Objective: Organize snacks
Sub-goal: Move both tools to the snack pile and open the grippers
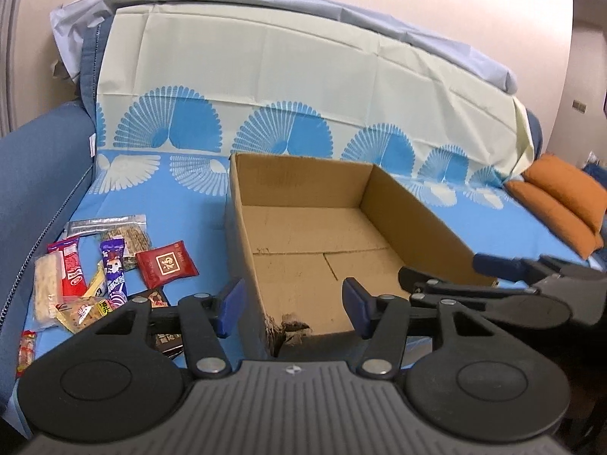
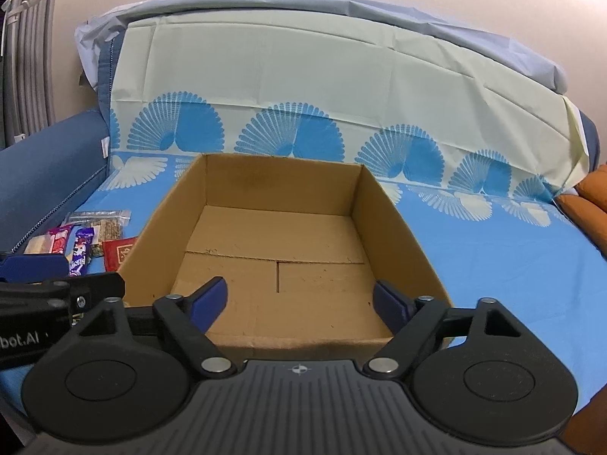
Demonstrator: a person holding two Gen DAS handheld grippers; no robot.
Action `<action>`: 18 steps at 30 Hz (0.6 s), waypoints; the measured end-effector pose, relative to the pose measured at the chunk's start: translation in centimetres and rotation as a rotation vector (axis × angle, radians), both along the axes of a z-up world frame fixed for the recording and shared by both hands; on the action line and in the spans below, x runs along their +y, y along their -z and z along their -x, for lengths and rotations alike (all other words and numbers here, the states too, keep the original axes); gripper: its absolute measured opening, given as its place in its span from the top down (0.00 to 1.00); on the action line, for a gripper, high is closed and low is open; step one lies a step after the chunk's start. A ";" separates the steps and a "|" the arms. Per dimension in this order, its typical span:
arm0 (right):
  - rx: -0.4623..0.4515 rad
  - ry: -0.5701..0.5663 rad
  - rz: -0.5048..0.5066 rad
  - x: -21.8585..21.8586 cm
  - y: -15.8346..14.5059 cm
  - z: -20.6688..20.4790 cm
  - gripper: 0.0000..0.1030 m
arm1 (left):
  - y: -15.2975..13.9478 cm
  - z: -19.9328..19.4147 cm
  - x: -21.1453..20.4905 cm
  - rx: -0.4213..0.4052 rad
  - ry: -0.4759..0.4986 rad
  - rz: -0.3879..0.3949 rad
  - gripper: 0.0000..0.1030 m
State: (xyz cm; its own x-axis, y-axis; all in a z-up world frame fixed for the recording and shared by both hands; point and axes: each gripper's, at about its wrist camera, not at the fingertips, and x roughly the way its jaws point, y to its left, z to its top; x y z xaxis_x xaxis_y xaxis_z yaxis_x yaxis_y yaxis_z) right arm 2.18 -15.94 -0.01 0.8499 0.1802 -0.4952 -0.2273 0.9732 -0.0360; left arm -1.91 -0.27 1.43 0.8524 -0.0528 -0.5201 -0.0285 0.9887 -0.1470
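Note:
An open cardboard box (image 1: pixel 409 193) (image 2: pixel 383 189) stands on the blue patterned sofa cover, with nothing inside it. To its left lies a pile of snacks: a red square packet (image 1: pixel 167 269) (image 2: pixel 119 252), a purple wrapper (image 1: pixel 114 265) (image 2: pixel 80 252), a red-and-white bar (image 1: pixel 70 269), a clear bag of crackers (image 1: pixel 125 235) and several more. My left gripper (image 1: pixel 293 309) is open and straddles the box's torn near-left corner, not gripping it. My right gripper (image 2: pixel 300 301) is open over the box's near wall, with nothing between its blue pads.
The blue sofa arm (image 1: pixel 38 174) rises just left of the snacks. Orange cushions (image 1: pixel 561 197) (image 2: pixel 592 204) lie at the far right of the seat. The backrest behind the box is draped with a pale cloth (image 1: pixel 265 60).

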 end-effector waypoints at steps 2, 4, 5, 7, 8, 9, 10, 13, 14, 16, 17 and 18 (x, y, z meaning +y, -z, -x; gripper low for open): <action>0.000 -0.003 -0.002 0.2 0.1 0.0 0.23 | -0.2 0.3 0.5 -0.010 0.010 0.027 0.44; -0.001 -0.007 -0.008 0.5 0.0 0.0 0.26 | -0.5 0.6 0.9 -0.026 0.021 0.038 0.55; 0.001 -0.008 -0.013 0.6 -0.1 -0.1 0.27 | -0.7 0.8 1.1 -0.035 0.020 0.024 0.58; 0.005 -0.014 -0.037 0.9 -0.4 -0.1 0.32 | -1.0 0.9 1.7 -0.041 0.017 -0.010 0.67; 0.003 -0.017 -0.048 1.2 -0.5 -0.1 0.33 | -1.2 0.9 2.2 -0.037 0.025 -0.008 0.67; 0.002 -0.020 -0.060 1.4 -0.6 0.0 0.36 | -1.6 0.8 2.9 -0.034 0.028 -0.002 0.67; 0.003 -0.023 -0.074 1.7 -0.7 0.0 0.37 | -2.0 0.7 3.7 -0.034 0.025 -0.001 0.68; 0.004 -0.052 -0.112 2.8 -1.1 0.2 0.41 | -2.7 1.0 6.4 -0.057 0.001 -0.067 0.68; 0.001 -0.062 -0.120 3.2 -1.2 0.3 0.42 | -2.6 1.0 7.3 -0.059 -0.017 -0.096 0.68; -0.008 -0.097 -0.141 4.3 -1.3 0.5 0.45 | -1.5 0.8 9.7 -0.041 -0.071 -0.142 0.80; -0.012 -0.115 -0.146 4.8 -1.4 0.6 0.46 | -0.4 0.7 11.1 -0.016 -0.116 -0.156 0.82; -0.016 -0.134 -0.153 5.4 -1.4 0.7 0.48 | 0.6 0.6 12.3 0.010 -0.157 -0.159 0.86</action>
State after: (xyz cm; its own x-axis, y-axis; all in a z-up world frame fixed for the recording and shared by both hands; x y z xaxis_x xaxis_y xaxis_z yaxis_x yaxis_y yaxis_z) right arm 1.49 -10.56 1.43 0.8207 0.3646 -0.4400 -0.3561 0.9285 0.1053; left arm -2.48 11.98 0.80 0.8385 0.1636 -0.5198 -0.1846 0.9828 0.0117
